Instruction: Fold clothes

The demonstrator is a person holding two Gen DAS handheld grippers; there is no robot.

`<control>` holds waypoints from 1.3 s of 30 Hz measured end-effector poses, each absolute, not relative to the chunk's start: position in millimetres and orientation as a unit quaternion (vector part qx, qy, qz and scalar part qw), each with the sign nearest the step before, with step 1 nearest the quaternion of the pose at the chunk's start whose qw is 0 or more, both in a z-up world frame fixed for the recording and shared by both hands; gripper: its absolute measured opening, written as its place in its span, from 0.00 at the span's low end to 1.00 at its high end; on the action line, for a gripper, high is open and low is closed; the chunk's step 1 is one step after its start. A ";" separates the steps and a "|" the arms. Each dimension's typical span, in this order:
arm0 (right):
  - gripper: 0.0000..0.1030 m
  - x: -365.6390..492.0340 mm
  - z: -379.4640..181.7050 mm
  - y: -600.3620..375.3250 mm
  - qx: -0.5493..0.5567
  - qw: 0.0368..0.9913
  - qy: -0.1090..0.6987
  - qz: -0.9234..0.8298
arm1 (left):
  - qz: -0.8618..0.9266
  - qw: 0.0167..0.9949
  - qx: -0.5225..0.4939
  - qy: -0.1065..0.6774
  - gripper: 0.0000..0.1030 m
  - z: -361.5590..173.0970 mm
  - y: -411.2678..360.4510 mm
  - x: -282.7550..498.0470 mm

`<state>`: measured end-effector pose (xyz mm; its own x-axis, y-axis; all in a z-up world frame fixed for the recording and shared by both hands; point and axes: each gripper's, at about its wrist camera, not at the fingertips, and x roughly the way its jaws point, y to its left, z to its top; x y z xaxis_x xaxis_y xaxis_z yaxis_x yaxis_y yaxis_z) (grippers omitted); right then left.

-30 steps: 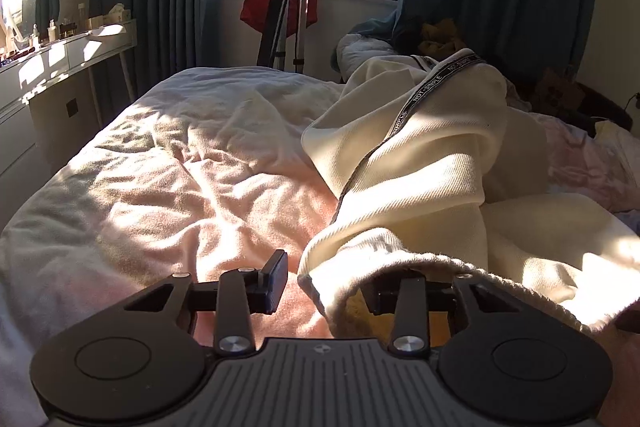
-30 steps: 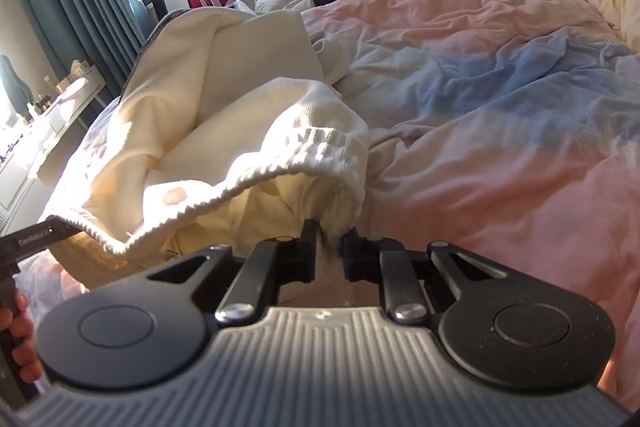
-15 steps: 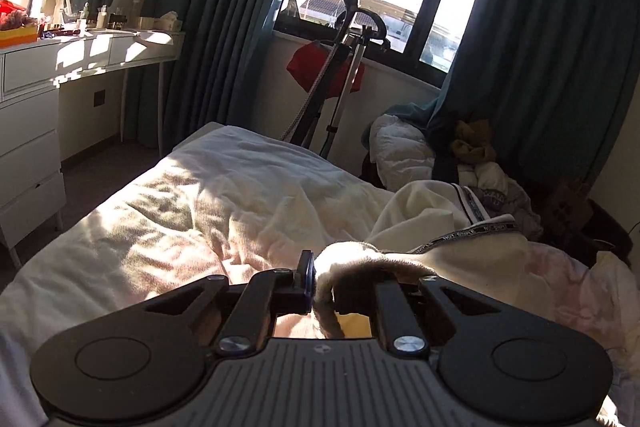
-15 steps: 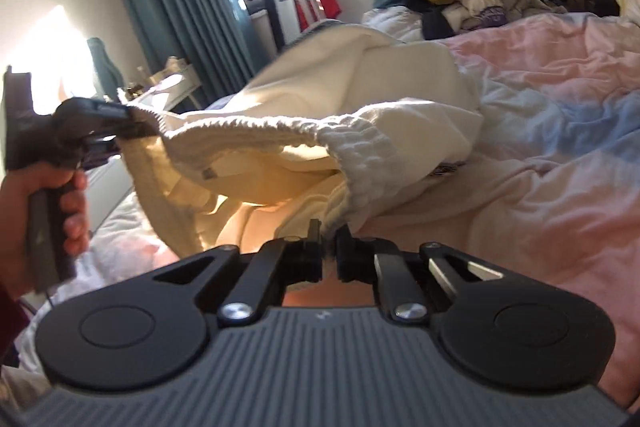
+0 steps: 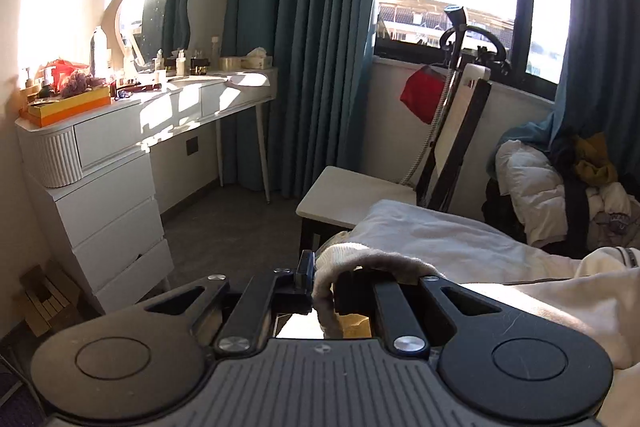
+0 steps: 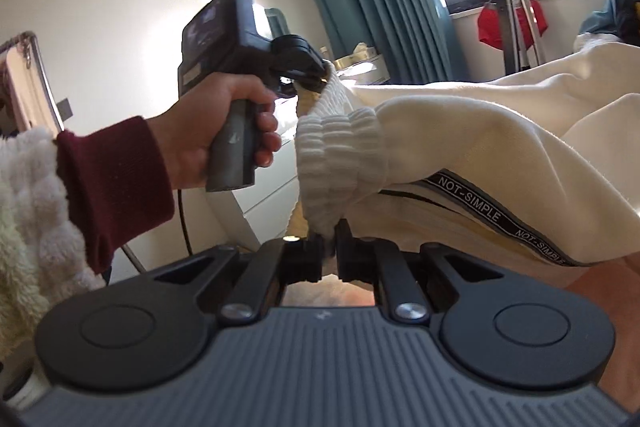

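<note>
A pair of cream sweatpants with a ribbed waistband and a black side stripe reading NOT-SIMPLE hangs lifted between my two grippers. My right gripper is shut on the lower end of the waistband. My left gripper is shut on the other end of the waistband; in the right wrist view it is held up high by a hand. The legs trail right toward the bed.
A white dresser with bottles and a mirror stands at left. A chair and a garment steamer stand by the window with teal curtains. A pile of clothes lies at the right.
Both grippers have risen and turned left, lifting the waistband off the bed. The left gripper closed on the waistband within the last second. The pants now hang stretched between them.
</note>
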<state>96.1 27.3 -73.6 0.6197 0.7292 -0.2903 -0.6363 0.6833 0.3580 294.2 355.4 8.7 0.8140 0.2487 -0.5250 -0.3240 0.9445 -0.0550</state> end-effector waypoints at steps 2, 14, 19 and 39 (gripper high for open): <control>0.10 108.3 -91.8 38.6 0.106 0.886 0.222 0.392 | 0.155 0.941 -0.081 0.291 0.10 -23.4 374.7 308.5; 0.22 128.5 -109.1 47.7 0.092 0.865 0.239 0.431 | 0.163 0.927 -0.128 0.314 0.43 -60.3 403.0 298.7; 0.44 106.1 -93.2 44.9 0.061 0.854 0.256 0.449 | 0.174 0.924 -0.122 0.318 0.71 -32.2 390.5 254.2; 0.74 27.1 -53.5 -146.1 -0.044 0.953 0.243 0.175 | 0.011 0.970 0.005 0.242 0.85 24.8 120.1 150.5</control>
<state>27.1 -146.1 -53.5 0.8202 0.3125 -0.4792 -0.3555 0.9347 0.0011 150.5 120.0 24.8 0.8829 0.0230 -0.4690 -0.0180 0.9997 0.0151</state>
